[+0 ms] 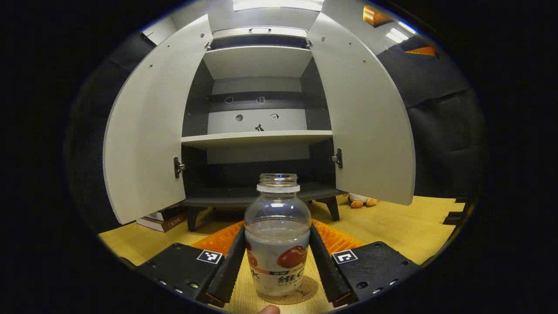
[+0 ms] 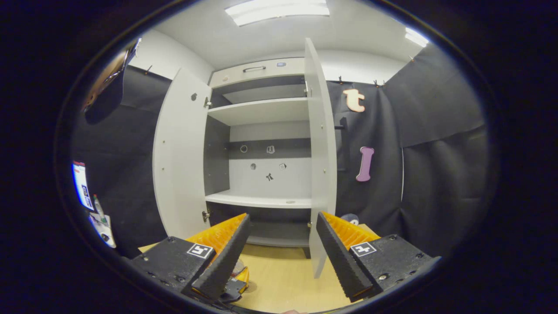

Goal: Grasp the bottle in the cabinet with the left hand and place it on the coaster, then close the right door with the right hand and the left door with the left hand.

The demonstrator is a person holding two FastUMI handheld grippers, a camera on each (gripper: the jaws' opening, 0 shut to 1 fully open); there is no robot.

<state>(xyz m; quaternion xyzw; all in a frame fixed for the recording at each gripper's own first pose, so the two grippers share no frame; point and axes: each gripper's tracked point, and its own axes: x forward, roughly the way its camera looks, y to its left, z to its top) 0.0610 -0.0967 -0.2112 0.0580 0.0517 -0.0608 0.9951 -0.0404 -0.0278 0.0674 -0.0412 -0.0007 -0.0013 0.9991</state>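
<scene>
A clear bottle (image 1: 277,244) with no cap, a red-and-white label and a little liquid stands upright on a round cork coaster (image 1: 307,291) on the wooden table. My left gripper (image 1: 277,229) is shut on the bottle, one finger on each side of its body. Behind it stands the cabinet (image 1: 257,139) with its left door (image 1: 148,131) and right door (image 1: 366,122) both swung wide. In the right gripper view my right gripper (image 2: 282,218) is open and holds nothing. It faces the cabinet, where the right door (image 2: 320,152) shows edge-on just ahead and the left door (image 2: 181,157) stands open.
Books (image 1: 163,220) lie under the cabinet's left side and a plush toy (image 1: 359,200) sits on the table by its right leg. The cabinet shelves (image 2: 261,200) are bare. A lit screen (image 2: 80,183) hangs at the far left.
</scene>
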